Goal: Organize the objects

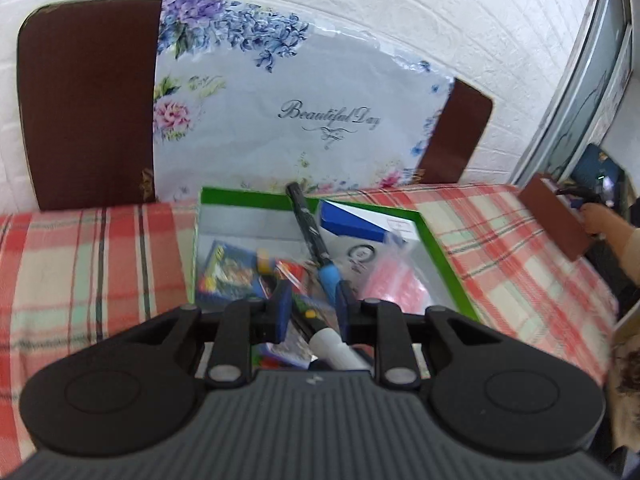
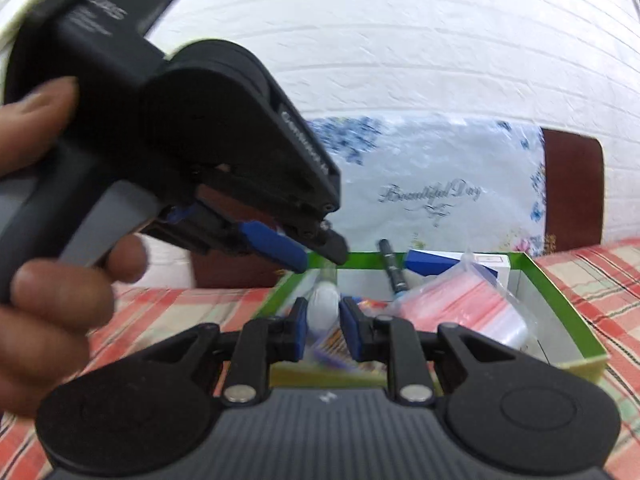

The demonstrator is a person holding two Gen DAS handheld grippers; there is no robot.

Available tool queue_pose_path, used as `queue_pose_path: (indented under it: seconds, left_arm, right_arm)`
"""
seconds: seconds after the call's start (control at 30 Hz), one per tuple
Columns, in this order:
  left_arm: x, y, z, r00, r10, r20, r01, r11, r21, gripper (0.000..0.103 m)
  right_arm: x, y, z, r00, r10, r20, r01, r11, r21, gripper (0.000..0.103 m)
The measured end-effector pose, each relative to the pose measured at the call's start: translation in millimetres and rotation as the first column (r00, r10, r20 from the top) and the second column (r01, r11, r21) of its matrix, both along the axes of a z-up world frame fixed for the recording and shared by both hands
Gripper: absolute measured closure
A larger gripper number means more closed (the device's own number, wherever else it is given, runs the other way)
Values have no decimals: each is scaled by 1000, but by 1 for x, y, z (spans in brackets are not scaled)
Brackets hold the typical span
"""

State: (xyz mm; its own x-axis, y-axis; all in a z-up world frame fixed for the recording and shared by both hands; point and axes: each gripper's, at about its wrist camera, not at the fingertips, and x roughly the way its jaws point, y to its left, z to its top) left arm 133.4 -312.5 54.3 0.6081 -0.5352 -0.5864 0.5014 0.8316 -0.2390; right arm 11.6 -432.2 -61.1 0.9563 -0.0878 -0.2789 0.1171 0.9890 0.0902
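Grippers: left gripper (image 1: 311, 304) looks closed, right gripper (image 2: 323, 322) clamps white tube (image 2: 324, 304) above green box (image 2: 556, 288); next, lower it inside.

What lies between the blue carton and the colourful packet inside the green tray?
A black pen with a blue grip lies between the blue carton and the colourful packet, seen in the left wrist view.
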Motion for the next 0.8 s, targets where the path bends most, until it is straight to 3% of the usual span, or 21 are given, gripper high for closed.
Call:
queue_pose_path:
  seconds: [0.13,0.2,0.33,0.43,0.8]
  left_arm:
    - [5,3,-5,994,90,59,-95,991,98,71]
    - [-2,16,-5,996,75,51,-79,994,80,70]
    - [-24,30,-2,991,91,103,-104,987,121,62]
    - [-45,42,-2,989,87,120,-104,983,148,59]
    - [-114,92,-18,988,107,115,-127,974,189,54]
  right_arm:
    - [25,-6,-11,995,-41,-88,40,999,-15,73]
    - [6,-1,-9,998,-25,-51,26,1000,16,72]
    - [-31,14,-6,1000,-15,-18,16,1000,23,69]
    - [-58,19,-4,1000,-22,-13,23,997,79,68]
    - [-124,13,-6,992,-31,-124,57,976,212,64]
